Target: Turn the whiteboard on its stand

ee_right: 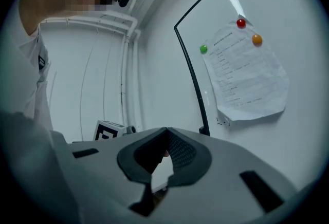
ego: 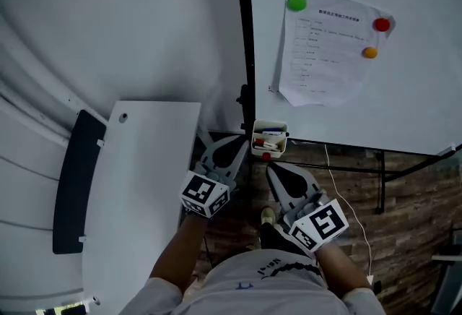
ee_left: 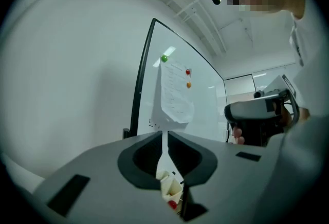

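Nothing could be read. The white printed paper sheet [ego: 325, 46] pinned on the white whiteboard [ego: 419, 89] carried lines of print too small to make out. The black-and-white square markers [ego: 204, 193] showed only patterns, no letters.

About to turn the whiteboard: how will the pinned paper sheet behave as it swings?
The paper sheet looks thin and floppy. Its lower edge already curls off the whiteboard, so it will probably flap. Only three small magnets near its top hold it, so it might slip or hang loose.
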`<action>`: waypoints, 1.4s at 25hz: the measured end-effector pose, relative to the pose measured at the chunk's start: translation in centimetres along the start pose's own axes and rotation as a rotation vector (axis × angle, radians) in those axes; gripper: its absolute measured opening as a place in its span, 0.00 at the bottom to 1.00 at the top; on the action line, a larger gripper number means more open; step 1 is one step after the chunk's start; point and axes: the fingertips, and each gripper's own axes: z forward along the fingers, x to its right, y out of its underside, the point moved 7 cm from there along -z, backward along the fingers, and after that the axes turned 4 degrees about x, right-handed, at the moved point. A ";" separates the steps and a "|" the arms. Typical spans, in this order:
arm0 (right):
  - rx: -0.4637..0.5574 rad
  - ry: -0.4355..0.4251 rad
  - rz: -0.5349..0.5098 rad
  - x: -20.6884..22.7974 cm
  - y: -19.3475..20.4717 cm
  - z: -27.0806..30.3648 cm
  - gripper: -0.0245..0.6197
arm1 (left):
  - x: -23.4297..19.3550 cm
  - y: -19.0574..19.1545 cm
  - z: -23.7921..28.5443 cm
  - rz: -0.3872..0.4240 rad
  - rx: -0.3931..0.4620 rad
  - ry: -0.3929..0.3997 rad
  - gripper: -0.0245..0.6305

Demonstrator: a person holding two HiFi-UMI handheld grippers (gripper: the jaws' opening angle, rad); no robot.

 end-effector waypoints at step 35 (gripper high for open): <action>-0.188 -0.105 -0.007 7.2 5.0 9.7 0.06 | -13.0 11.4 13.6 0.016 -0.269 0.313 0.39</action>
